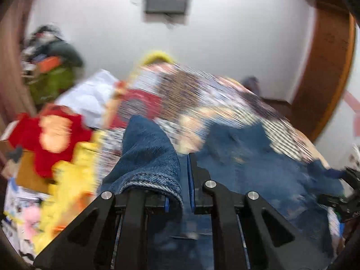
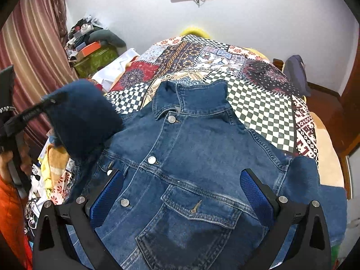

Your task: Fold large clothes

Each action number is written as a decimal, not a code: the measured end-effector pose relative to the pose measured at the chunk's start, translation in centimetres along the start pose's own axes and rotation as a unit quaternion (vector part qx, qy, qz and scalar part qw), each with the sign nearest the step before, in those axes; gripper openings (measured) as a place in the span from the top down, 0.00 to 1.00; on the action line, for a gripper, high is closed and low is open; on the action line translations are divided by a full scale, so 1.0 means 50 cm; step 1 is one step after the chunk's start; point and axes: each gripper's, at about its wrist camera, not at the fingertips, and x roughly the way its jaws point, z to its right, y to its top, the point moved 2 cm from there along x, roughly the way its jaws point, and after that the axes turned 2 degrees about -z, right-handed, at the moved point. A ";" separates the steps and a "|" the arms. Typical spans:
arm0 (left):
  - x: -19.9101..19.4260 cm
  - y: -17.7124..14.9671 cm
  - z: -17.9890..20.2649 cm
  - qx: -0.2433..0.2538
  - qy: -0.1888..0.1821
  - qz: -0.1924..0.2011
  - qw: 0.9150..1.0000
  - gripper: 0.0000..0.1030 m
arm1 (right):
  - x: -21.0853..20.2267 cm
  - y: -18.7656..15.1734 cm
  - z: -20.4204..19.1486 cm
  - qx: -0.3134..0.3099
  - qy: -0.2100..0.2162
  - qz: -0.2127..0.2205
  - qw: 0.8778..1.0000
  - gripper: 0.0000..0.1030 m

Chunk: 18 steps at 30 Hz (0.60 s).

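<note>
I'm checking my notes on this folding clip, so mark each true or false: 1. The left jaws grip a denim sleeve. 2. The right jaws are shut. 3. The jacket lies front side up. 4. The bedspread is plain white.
1. True: the left gripper is shut on the denim sleeve.
2. False: the right gripper stands open over the jacket.
3. True: buttons and pocket show.
4. False: the bedspread is patterned patchwork.

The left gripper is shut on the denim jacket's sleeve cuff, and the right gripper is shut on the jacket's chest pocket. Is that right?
Not quite. The right gripper is open, its jaws spread wide either side of the denim jacket, gripping nothing, as the right wrist view shows. The left gripper is shut on the sleeve cuff.
</note>
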 end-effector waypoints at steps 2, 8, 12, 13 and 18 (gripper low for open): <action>0.040 -0.024 0.040 0.011 -0.022 -0.031 0.999 0.88 | -0.009 -0.004 0.004 0.001 0.001 0.002 1.000 0.00; 0.168 -0.148 0.147 0.022 -0.088 -0.148 0.985 0.88 | -0.026 -0.021 0.012 0.001 0.001 -0.004 1.000 0.00; 0.184 -0.195 0.174 0.032 -0.087 -0.177 0.980 0.88 | -0.022 -0.028 0.006 -0.006 0.002 -0.014 1.000 0.00; 0.174 -0.201 0.174 0.033 -0.088 -0.177 0.980 0.87 | -0.020 -0.028 0.001 -0.008 0.003 -0.017 1.000 0.00; 0.123 -0.187 0.119 0.008 -0.053 -0.138 0.989 0.49 | -0.006 -0.013 -0.039 -0.021 0.013 -0.020 0.999 0.00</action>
